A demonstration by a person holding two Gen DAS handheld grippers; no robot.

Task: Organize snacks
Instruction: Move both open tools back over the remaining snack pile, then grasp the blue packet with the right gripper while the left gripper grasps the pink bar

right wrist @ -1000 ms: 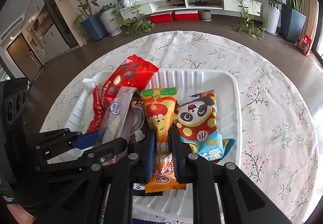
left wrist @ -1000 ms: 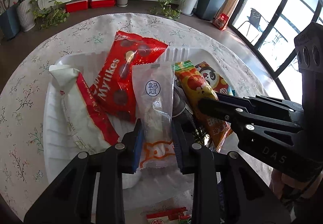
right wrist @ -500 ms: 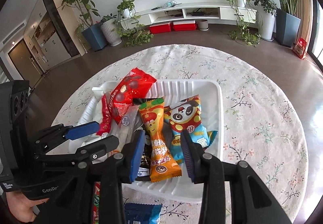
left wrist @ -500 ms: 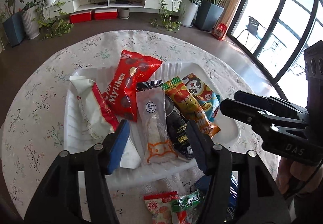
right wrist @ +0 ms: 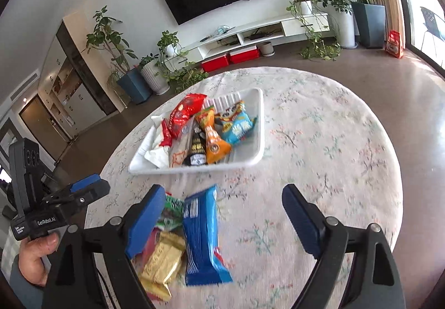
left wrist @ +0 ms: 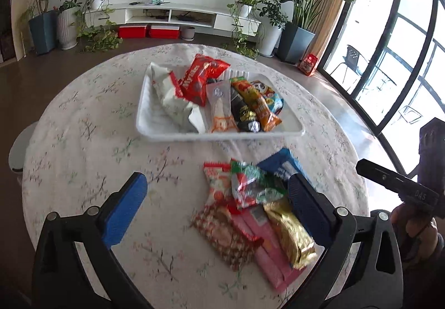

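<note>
A white tray (left wrist: 289, 129) on the round table holds several snack packs: a red Mylikes bag (left wrist: 200, 78), a white and red pack (left wrist: 172, 103), a clear pack (left wrist: 219, 105), a black one, an orange one (left wrist: 258, 105) and a panda pack (right wrist: 236, 125). Loose snacks lie on the cloth in front of the tray: a blue pack (right wrist: 201, 236), a gold pack (left wrist: 289, 233), pink bars (left wrist: 267, 247), a red-patterned pack (left wrist: 225, 233) and a green-red one (left wrist: 250, 183). My left gripper (left wrist: 215, 211) is open above the loose pile. My right gripper (right wrist: 222, 217) is open above the blue pack.
The table wears a floral cloth (left wrist: 83, 128). The tray (right wrist: 256, 153) sits at its middle. The other handheld gripper shows at the right edge of the left wrist view (left wrist: 403, 192) and at the left of the right wrist view (right wrist: 55, 208). Plants and a TV shelf stand behind.
Both grippers let go of their packs in the tray, opened wide and pulled back towards the near side of the table, above the loose snacks.
</note>
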